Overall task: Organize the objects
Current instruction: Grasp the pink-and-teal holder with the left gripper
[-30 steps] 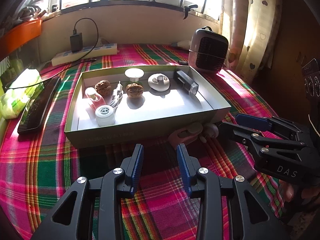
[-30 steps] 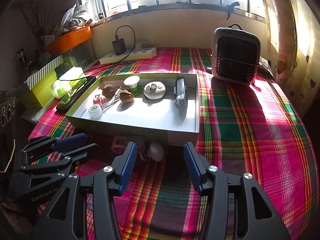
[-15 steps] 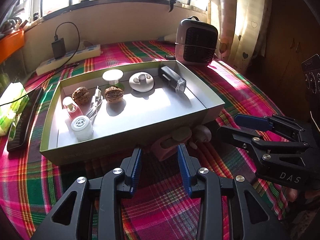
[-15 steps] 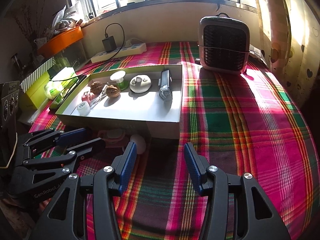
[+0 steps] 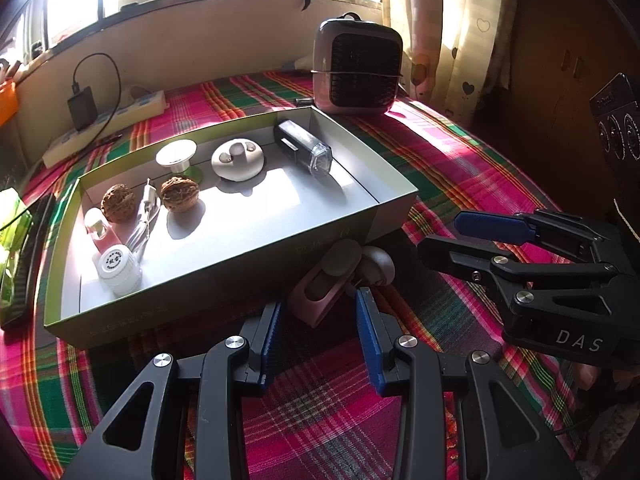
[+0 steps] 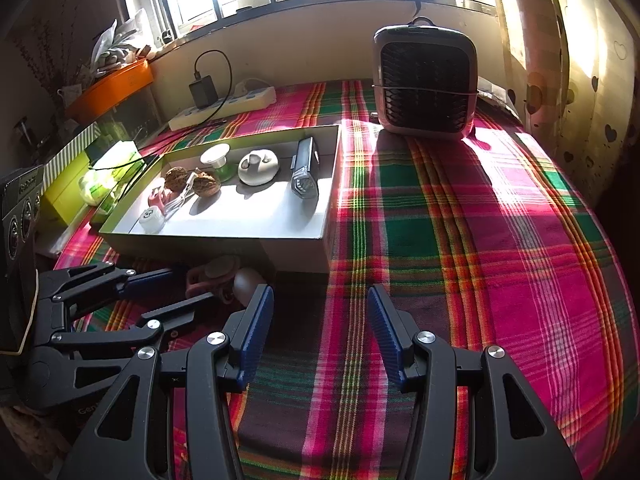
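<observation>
Lying just ahead of the empty, half-open left gripper (image 5: 318,330) against the box (image 5: 224,280) wall, the pink object (image 5: 320,286) is best straddled squarely before being closed upon.

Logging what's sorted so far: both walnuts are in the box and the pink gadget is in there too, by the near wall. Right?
Not quite. Both walnuts are in the box, but the pink gadget lies outside it on the plaid cloth, against the near wall, as the left wrist view shows.
</observation>
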Motion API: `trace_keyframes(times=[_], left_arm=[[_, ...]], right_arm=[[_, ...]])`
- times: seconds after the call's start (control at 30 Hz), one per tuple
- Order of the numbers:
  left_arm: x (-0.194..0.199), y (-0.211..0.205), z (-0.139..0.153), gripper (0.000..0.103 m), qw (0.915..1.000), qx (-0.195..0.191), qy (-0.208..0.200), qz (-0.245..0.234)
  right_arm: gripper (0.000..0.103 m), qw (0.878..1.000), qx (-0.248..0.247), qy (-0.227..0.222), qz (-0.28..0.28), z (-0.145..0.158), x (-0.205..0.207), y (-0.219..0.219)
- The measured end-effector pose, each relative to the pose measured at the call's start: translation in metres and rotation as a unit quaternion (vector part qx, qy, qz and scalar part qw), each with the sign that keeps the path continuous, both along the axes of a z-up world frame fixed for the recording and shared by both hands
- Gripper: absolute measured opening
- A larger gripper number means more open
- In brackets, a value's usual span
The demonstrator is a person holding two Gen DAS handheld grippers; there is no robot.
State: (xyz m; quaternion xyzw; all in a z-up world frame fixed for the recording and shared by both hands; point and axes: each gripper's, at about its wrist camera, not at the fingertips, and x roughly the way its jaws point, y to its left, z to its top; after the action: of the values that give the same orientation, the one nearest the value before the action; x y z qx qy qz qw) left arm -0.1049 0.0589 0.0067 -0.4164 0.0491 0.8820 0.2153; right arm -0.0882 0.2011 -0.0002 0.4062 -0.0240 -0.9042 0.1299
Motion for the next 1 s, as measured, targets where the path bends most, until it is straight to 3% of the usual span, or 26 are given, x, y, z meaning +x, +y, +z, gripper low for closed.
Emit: trace_keyframes(times=[0.17,0.6,1.0], left_arm=[[-0.007,-0.003,0.000,0.034,0.9997,0.019,-0.008,0.011],[-0.003,-0.008,0.000,0.027,0.9992,0.029,-0.014,0.026],[0.008,-0.027,-0.002,0.019,0.9974,0.041,-0.016,0.057]], right_arm=[[0.051,1.000,0.000,-0.002,0.005,-0.001,0.001,-0.002],[0.051,1.000,-0.004,-0.007,0.026,-0.004,0.003,-0.010],[0.051,0.997,-0.027,-0.026,0.075,-0.009,-0.002,-0.024]])
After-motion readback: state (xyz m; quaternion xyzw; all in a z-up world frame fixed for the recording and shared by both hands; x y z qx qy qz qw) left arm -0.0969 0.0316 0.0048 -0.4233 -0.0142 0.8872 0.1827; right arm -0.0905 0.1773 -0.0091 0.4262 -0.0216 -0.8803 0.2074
